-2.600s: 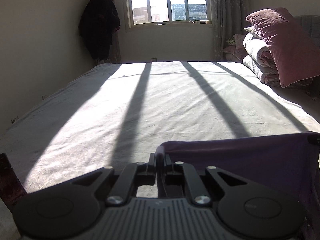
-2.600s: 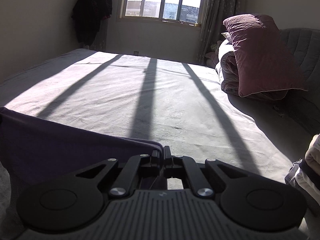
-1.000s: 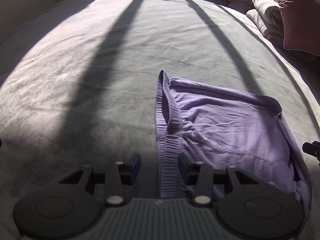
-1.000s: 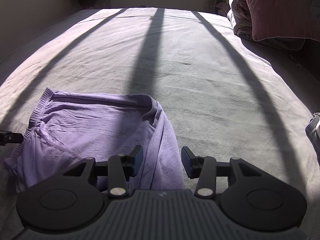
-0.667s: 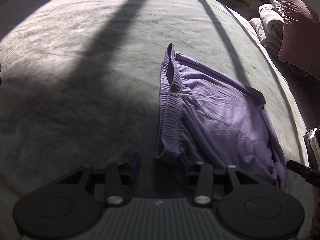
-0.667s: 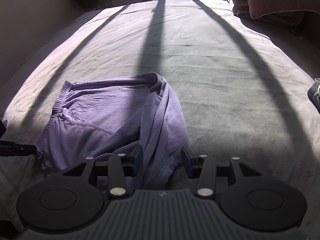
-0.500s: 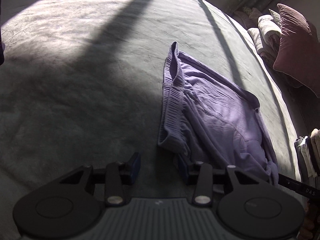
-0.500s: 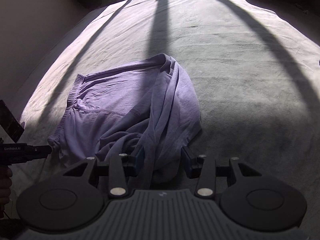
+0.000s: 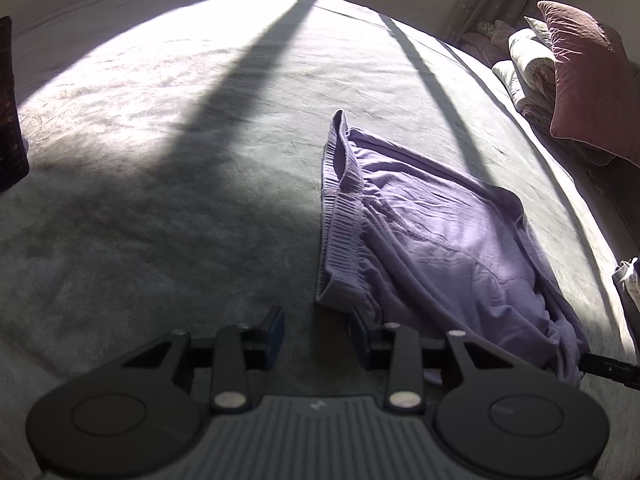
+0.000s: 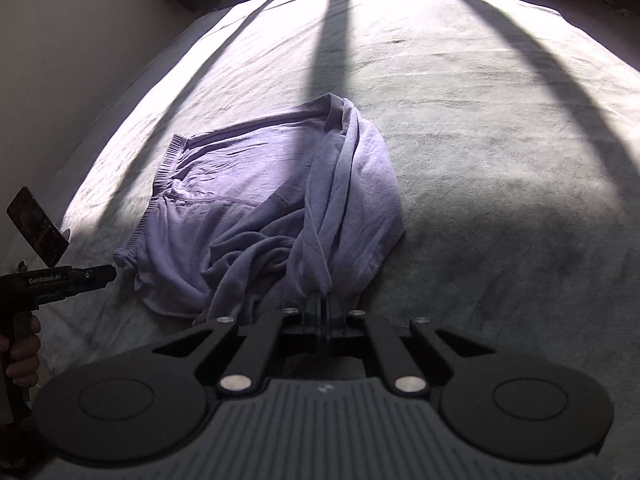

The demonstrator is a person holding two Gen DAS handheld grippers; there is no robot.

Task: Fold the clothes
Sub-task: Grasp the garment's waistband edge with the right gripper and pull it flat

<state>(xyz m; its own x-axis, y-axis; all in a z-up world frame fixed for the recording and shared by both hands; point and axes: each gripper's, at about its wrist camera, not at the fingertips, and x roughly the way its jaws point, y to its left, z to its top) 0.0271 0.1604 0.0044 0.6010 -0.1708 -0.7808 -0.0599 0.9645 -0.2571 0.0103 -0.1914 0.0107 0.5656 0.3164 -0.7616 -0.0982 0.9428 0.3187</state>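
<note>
So the key thing here: the right gripper (image 10: 320,308) has just snapped closed, and a bunched fold of the purple garment (image 10: 272,208) is pinched right between its fingertips. The cloth trails straight ahead of those fingers and a bit off to their left, so that hand already has its corner.

The left gripper (image 9: 316,336) has jaws standing apart with nothing between them; they've been easing narrower. The garment's near corner, the end of the ribbed waistband (image 9: 340,216), sits just ahead of its right-hand finger (image 9: 362,334), touching or nearly so, I honestly can't tell which. The waistband runs directly away from the fingers, so its long axis lines up with the pointing direction. My guess is the left hand needs a small nudge to its right to get that corner inside the gap.

Nothing blocks the way. Bare bed (image 9: 160,200) to the left of the fingers, window-bar shadows across it. Far off to the right, well clear, a folded duvet (image 9: 528,76) and a pink pillow (image 9: 588,76).
</note>
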